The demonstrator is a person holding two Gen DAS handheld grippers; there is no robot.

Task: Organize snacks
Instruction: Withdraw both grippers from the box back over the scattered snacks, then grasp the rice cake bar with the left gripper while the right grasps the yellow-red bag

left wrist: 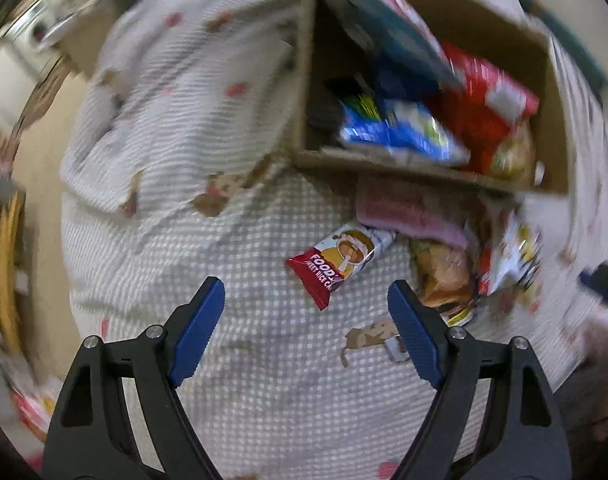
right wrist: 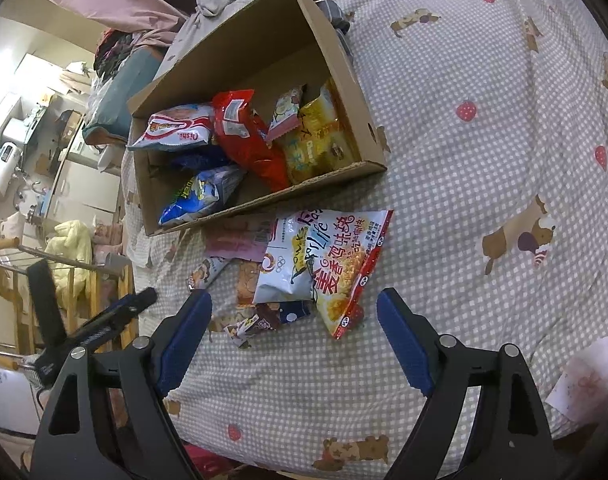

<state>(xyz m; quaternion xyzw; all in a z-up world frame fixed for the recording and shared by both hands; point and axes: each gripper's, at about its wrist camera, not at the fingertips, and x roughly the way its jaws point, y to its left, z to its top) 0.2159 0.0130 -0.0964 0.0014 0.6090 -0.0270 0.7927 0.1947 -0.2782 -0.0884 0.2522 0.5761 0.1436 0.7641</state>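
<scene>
My left gripper (left wrist: 305, 300) gaped empty above the rice-cake packet (left wrist: 339, 262), half-tucked under a pink packet (left wrist: 407, 212), my right gripper (right wrist: 294, 314) wide, empty, cardboard box (right wrist: 343, 80) contents blurred, loose snacks (right wrist: 323, 256) overlapping.

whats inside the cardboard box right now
The cardboard box holds a red bag, a white bag, a blue bag, a yellow pack and a small pink-edged packet. Whatever lies beneath them is covered.
</scene>
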